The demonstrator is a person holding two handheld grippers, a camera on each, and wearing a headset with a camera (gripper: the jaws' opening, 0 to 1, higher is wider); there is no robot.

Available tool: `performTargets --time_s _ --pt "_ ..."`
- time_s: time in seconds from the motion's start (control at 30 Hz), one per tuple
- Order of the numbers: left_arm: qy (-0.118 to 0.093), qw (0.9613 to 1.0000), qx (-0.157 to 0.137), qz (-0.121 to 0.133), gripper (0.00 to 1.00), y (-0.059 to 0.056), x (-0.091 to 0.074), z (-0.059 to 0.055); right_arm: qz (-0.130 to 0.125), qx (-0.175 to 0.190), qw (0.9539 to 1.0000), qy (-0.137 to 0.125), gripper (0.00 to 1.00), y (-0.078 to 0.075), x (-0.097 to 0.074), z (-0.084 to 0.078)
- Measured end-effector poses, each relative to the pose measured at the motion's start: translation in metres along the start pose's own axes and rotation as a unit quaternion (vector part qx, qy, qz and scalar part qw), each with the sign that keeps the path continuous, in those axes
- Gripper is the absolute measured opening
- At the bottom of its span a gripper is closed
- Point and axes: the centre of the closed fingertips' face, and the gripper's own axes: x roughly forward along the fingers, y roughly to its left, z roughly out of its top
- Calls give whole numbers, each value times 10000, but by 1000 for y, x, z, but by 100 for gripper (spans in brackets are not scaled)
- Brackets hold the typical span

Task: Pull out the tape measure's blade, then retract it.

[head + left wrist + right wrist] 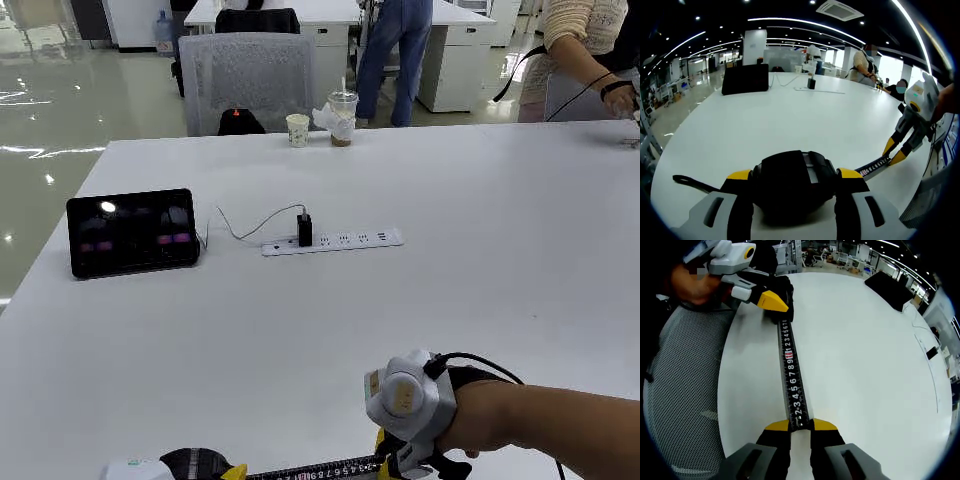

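Observation:
A black tape measure case (790, 182) sits between the yellow-tipped jaws of my left gripper (795, 175), which is shut on it. In the head view the case (195, 465) is at the table's near edge with the left gripper (215, 470) around it. The black numbered blade (790, 370) is drawn out over the white table (450, 260), running right (320, 468) to my right gripper (392, 462). The right gripper (800, 425) is shut on the blade's end. From the left gripper view, the blade (875, 165) reaches the right gripper (895, 152).
A dark tablet (132, 232) stands at the left. A white power strip (332, 241) with a black plug (304, 229) lies mid-table. Two cups (298, 129) (342, 117) stand at the far edge before a grey chair (247, 80). A person (585, 60) stands at the far right. A mesh chair (685, 390) is beside the table.

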Motion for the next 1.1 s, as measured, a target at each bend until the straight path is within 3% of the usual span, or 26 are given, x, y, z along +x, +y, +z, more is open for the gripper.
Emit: performTargets --time_s 1.1 --pt "4 10000 -13 -9 61 0 1 0 57 20 9999 -115 11 0 6 13"
